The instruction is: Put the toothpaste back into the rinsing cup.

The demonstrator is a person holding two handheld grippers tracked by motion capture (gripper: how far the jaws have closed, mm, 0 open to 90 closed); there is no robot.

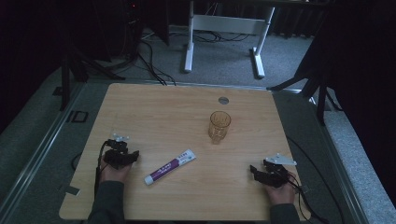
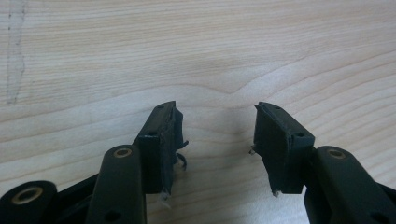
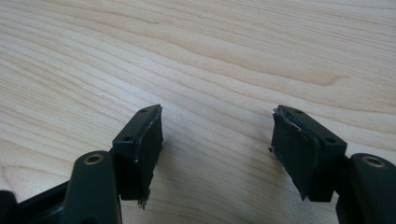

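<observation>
Toothpaste tube [image 1: 169, 166] lay flat on desk [image 1: 154, 107], near side of glass [image 1: 219, 126]. Light, soft, slippery; best pinched across mid-body. Left gripper [image 1: 122, 156], just beside tube: fingers [image 2: 161, 140] spread, empty. Right gripper [image 1: 267, 171]: fingers [image 3: 140, 144] spread, empty.

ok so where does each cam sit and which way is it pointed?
High view: fixed above the person's side, looking forward and down at the table, toothpaste tube, glass; forearms, left gripper, right gripper.
Left gripper view: rides the left gripper, looks down along its open jaws at bare wood.
Right gripper view: rides the right gripper, same angle, open jaws over wood.
Shared: both gripper views see the same tabletop grain, nothing between the jaws.
</observation>
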